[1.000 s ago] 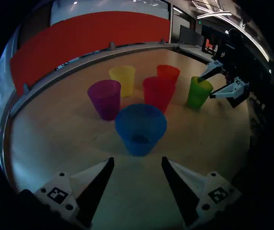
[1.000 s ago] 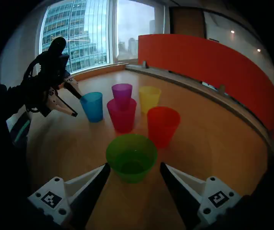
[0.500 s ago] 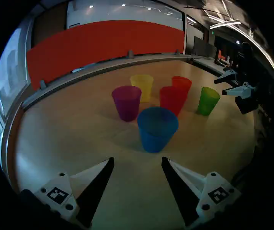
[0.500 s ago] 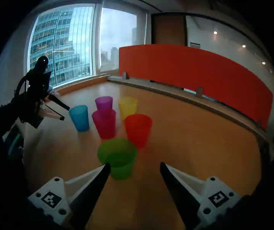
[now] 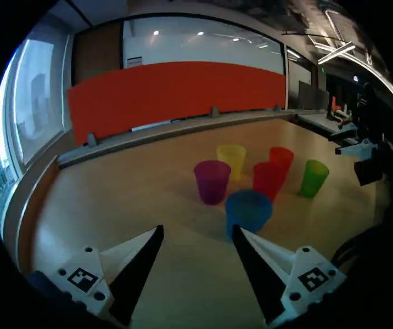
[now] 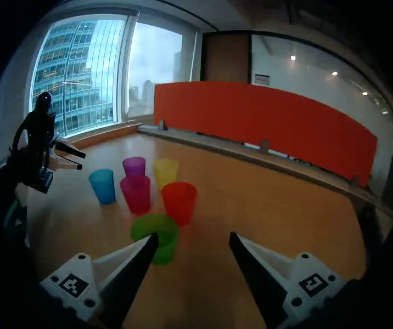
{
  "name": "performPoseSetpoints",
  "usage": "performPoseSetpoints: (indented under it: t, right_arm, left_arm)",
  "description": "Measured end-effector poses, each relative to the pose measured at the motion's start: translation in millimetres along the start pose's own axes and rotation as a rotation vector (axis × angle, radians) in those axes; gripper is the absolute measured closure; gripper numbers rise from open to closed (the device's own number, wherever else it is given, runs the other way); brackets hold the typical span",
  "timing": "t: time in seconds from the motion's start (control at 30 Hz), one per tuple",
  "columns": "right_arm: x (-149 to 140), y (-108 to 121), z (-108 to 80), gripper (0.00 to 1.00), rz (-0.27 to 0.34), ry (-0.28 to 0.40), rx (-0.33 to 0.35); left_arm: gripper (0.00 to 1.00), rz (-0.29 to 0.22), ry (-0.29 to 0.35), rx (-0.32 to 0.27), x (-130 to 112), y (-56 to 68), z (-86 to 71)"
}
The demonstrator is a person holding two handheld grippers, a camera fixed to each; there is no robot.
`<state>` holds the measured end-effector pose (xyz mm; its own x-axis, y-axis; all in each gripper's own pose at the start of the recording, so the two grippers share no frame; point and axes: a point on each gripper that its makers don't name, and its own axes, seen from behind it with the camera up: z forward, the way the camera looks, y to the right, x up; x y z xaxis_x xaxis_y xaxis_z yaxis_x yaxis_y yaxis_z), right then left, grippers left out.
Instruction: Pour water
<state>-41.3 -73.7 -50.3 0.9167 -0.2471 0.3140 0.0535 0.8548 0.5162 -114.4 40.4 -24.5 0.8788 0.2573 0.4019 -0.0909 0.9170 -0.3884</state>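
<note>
Left gripper view: your left tool (image 5: 196,230) has its fingers apart and holds nothing. On the wooden bench (image 5: 114,208), left to right, stand 6 upright cups: purple cup (image 5: 212,181), yellow cup (image 5: 231,160), blue cup (image 5: 248,213) nearest, red cup (image 5: 268,180), orange cup (image 5: 280,160) and green cup (image 5: 313,177). Right gripper view: your right tool (image 6: 192,237) is also apart and empty, with the green cup beside its left finger. No water can be made out. Centre 1 cup between the fingers, grip below the rim, and keep it level.
</note>
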Motion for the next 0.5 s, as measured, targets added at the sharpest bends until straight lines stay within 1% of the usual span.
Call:
performPoseSetpoints:
  t: [0.1, 0.2, 0.4, 0.5]
  right_arm:
    - [10, 10, -0.1, 0.0, 0.009, 0.035, -0.046]
    - [19, 20, 0.3, 0.0, 0.017, 0.071, -0.093]
    - [34, 35, -0.1, 0.0, 0.025, 0.137, -0.176]
    - [40, 44, -1.8, 0.0, 0.024, 0.169, -0.223]
  left_arm:
    - [0.08, -0.016, 0.049, 0.031, 12, -5.9, -1.7]
    - [0.08, -0.019, 0.095, 0.061, 23, -10.4, -4.2]
    - [0.08, 0.001, 0.192, 0.124, 44, -18.5, -13.3]
    - [0.08, 0.007, 0.226, 0.149, 52, -20.6, -17.5]
